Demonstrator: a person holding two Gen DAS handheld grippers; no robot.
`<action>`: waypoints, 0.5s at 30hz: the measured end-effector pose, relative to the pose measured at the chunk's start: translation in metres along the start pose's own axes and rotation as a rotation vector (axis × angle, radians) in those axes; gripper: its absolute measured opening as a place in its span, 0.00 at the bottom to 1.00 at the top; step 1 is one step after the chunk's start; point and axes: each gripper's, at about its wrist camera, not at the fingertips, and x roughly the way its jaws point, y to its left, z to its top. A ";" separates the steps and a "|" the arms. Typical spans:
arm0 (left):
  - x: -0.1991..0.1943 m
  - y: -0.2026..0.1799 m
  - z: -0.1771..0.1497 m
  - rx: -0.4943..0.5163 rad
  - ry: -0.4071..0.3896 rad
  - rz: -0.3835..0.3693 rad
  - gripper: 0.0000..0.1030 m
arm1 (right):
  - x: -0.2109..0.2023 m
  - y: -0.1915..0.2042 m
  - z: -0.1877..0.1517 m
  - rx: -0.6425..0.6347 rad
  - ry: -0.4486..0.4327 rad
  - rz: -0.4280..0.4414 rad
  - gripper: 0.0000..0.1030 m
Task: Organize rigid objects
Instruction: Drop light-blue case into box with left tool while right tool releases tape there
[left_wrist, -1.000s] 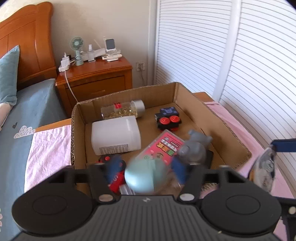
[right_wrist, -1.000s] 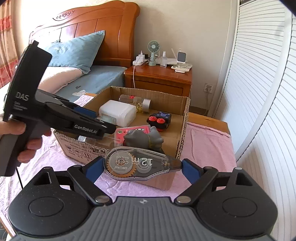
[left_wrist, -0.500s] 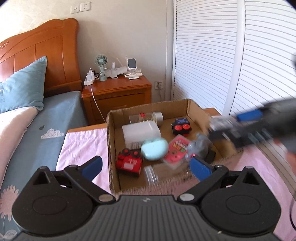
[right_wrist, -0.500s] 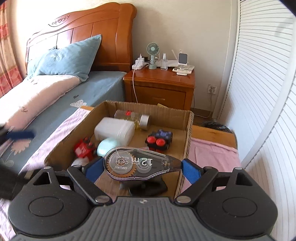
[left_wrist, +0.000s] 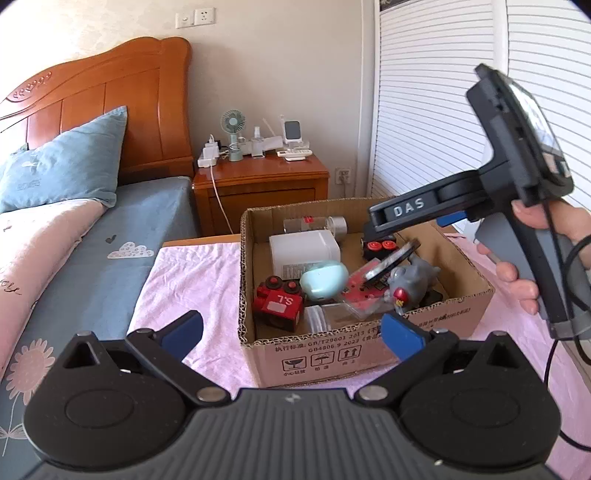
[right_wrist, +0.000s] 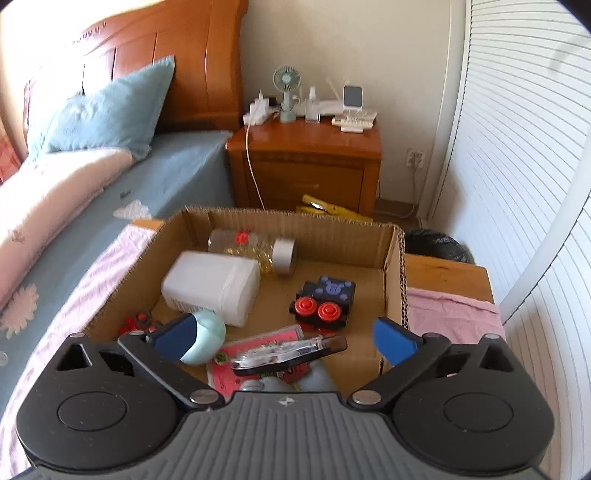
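Left wrist view is showing the right gripper (left_wrist: 384, 240) from outside, upper right of frame, w/ a hand (left_wrist: 532, 258) wrapping its grey handle; right wrist view isn't showing that. Right view only is catching a yellow object (right_wrist: 325, 208) on the floor behind the cardboard box (right_wrist: 397, 266), top centre.

Correction tape dispenser (right_wrist: 291, 352): clear plastic, dark edge, lying tilted in lower centre of right view, btwn the pads but touching neither. It's sitting over the red card (right_wrist: 258, 347) inside the box. In left view it's showing edge-on (left_wrist: 391, 262) under the right tool's tip.

Right jaws have just been opening and are standing wide, nothing gripped. Left gripper (left_wrist: 291, 332) is also spread wide, empty, jaws having just opened, in front of the box's near wall.

Also in the box: white container (right_wrist: 212, 286), mint egg-shaped case (right_wrist: 207, 338), black toy w/ red knobs (right_wrist: 325, 301).
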 end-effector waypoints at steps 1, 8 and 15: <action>0.000 0.000 0.000 -0.004 0.000 0.001 0.99 | -0.002 0.000 0.000 0.002 0.001 0.000 1.00; -0.012 -0.007 0.002 -0.007 -0.005 0.006 0.99 | -0.028 0.000 -0.004 0.002 0.004 -0.034 1.00; -0.028 -0.017 0.005 0.003 -0.001 0.047 0.99 | -0.070 0.002 -0.023 0.016 0.036 -0.058 1.00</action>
